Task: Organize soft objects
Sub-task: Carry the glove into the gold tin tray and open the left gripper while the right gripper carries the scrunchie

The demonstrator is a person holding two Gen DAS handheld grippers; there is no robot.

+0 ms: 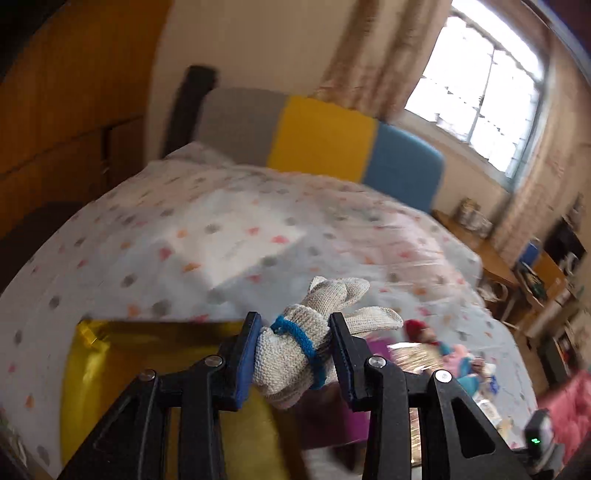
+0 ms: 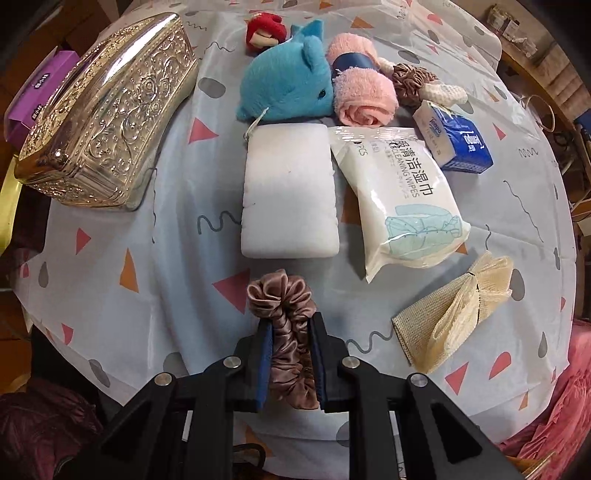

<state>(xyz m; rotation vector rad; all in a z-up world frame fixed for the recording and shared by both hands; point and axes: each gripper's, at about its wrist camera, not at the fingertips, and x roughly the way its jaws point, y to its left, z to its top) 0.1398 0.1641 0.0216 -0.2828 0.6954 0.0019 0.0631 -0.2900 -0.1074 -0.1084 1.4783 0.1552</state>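
My left gripper [image 1: 295, 325] is shut on a rolled pair of beige knit gloves [image 1: 295, 350] bound with a blue band, held above a yellow container [image 1: 110, 369]. My right gripper [image 2: 290, 328] is shut on a brown satin scrunchie [image 2: 284, 314] just over the patterned tablecloth [image 2: 147, 295]. Ahead of it lie a white sponge block [image 2: 290, 192], a wet-wipes pack [image 2: 402, 199], a blue plush toy [image 2: 288, 85], a rolled pink towel [image 2: 364, 96], a tissue pack [image 2: 454, 136], a cream mesh cloth [image 2: 454, 314], a brown mesh puff [image 2: 410, 83] and a red plush [image 2: 264, 31].
An embossed gold box [image 2: 107, 122] stands at the left of the table, with a purple box [image 2: 40, 92] behind it. In the left wrist view a bed with a dotted cover [image 1: 240, 240] fills the background, with a window [image 1: 480, 81] and shelves at right.
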